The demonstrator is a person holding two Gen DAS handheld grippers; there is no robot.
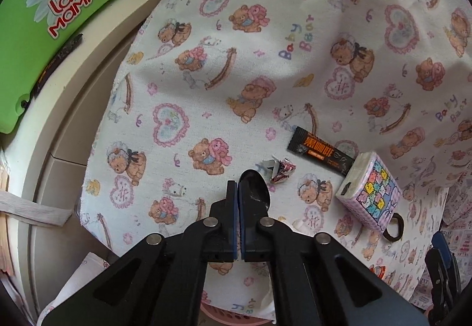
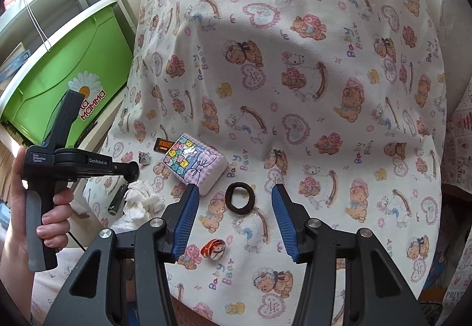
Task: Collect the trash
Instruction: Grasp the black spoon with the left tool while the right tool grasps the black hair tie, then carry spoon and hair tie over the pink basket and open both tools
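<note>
Left wrist view: the left gripper (image 1: 238, 193) is clenched, jaws together; a crumpled wrapper (image 1: 278, 170) and black sachet (image 1: 320, 152) are seen just beyond it on the bear-print cloth (image 1: 206, 66).
Right wrist view: the right gripper (image 2: 233, 199) is held released over a dark ring (image 2: 240, 197); crumpled tissue (image 2: 141, 199) is seen near the cloth's left edge.

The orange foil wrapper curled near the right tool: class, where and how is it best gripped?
Judging by its pose, come from above and pinch across the orange foil wrapper: it stands as a small loose curl on the cloth, so the open right tool can straddle it.
</note>
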